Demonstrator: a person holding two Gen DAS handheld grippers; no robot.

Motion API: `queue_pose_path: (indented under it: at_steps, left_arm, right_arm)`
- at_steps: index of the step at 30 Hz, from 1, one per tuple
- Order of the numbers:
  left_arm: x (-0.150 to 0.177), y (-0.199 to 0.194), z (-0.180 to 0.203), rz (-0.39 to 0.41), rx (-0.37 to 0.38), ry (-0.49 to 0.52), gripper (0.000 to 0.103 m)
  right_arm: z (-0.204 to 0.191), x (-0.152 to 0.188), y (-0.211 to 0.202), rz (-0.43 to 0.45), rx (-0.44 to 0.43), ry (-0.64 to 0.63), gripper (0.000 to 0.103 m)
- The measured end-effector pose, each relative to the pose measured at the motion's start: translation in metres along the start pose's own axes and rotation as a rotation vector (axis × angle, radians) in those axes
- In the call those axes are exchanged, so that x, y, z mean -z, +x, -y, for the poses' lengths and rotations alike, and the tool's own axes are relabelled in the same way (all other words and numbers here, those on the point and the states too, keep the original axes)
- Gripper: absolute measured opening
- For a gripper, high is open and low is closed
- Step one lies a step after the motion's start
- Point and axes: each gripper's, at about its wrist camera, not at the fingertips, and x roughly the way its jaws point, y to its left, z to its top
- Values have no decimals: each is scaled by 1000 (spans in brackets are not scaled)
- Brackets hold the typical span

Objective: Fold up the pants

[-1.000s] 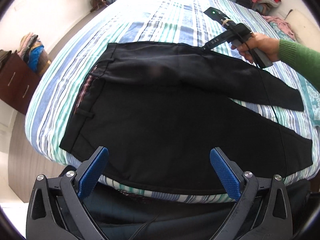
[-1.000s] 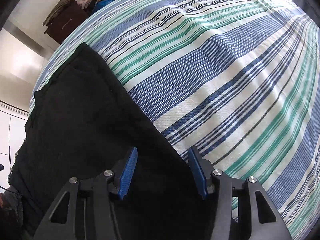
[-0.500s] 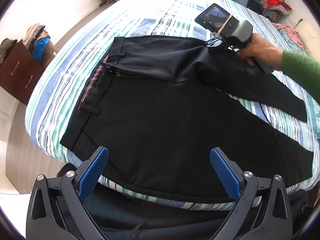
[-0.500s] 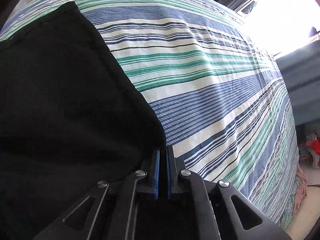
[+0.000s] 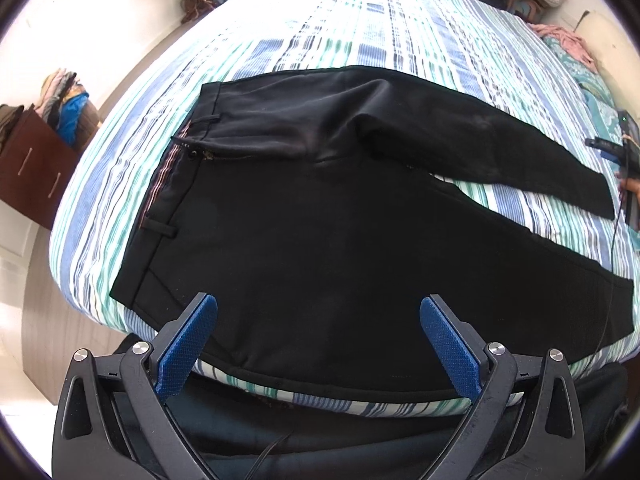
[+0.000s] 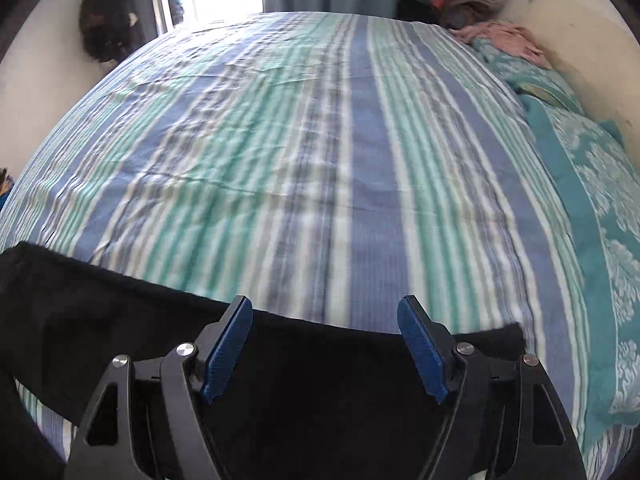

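- On the blue, green and white striped bedspread (image 5: 312, 44), the pair of black fabric pants (image 5: 320, 220) lies spread flat, waistband toward the left of your left-wrist view, both legs running to the right.
- The far leg (image 5: 480, 140) lies angled away from the near one, a wedge of striped cloth showing between them; near the crotch its upper part is creased and folded.
- Your left gripper (image 5: 318, 344) hangs above the near edge of the pants, pointing steeply down, its blue-padded jaws wide apart with nothing between them.
- Your right gripper (image 6: 324, 344) sits over the cuff end of the far leg (image 6: 280, 360); its jaws are opening, well apart, and the black cloth lies below them rather than pinched by the pads.
- In the left-wrist view that same gripper shows only at the right edge (image 5: 624, 152), beyond the cuff, with part of your hand (image 5: 632, 186) behind it.
- A dark brown wooden cabinet (image 5: 28, 168) stands off the bed to the left, with clothes piled on top.
- A turquoise patterned pillow (image 6: 592, 208) lies along the bed's right side.
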Motion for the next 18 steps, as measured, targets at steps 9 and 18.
queue_pose_path:
  at_steps: [9,18]
  left_arm:
    - [-8,2,44,-36,-6,71,102]
    - [-6,-5,59,-23,-33,114,102]
  right_arm:
    - [111,6,58,-252,70,5,5]
    - [63,-40,74,-133,390,-113,24]
